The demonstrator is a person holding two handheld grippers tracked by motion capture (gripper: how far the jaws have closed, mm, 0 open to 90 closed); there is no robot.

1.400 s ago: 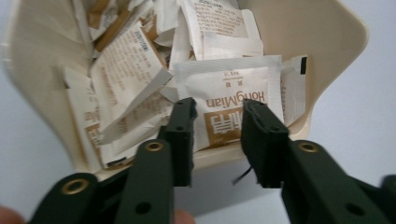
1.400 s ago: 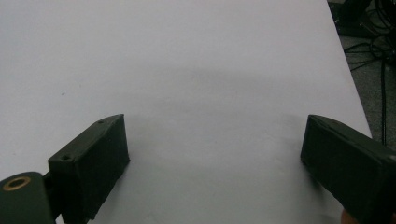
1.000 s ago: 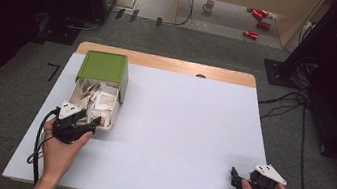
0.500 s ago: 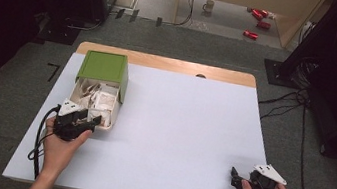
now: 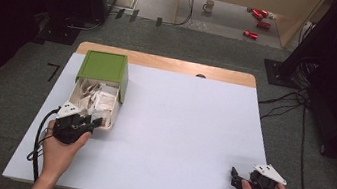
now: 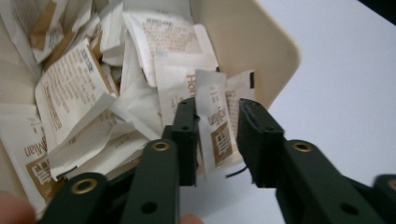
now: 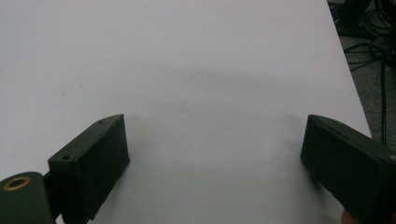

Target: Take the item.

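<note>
At the left of the table (image 5: pixel 177 126), the left gripper (image 6: pixel 217 133) reached into the near end of the cream box (image 6: pixel 254 51) with the green lid (image 5: pixel 104 67), which was heaped with white sachets (image 6: pixel 74 93). Its jaws had just been closing around one upright sachet (image 6: pixel 215 126); it touched one jaw, with a gap at the other. Well apart, at the near right corner, the right gripper (image 7: pixel 215 154) rested with its jaws wide apart over bare tabletop.

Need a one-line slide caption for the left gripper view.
Left gripper closing its jaws around one upright paper sachet at the open end of a cream box full of sachets.
</note>
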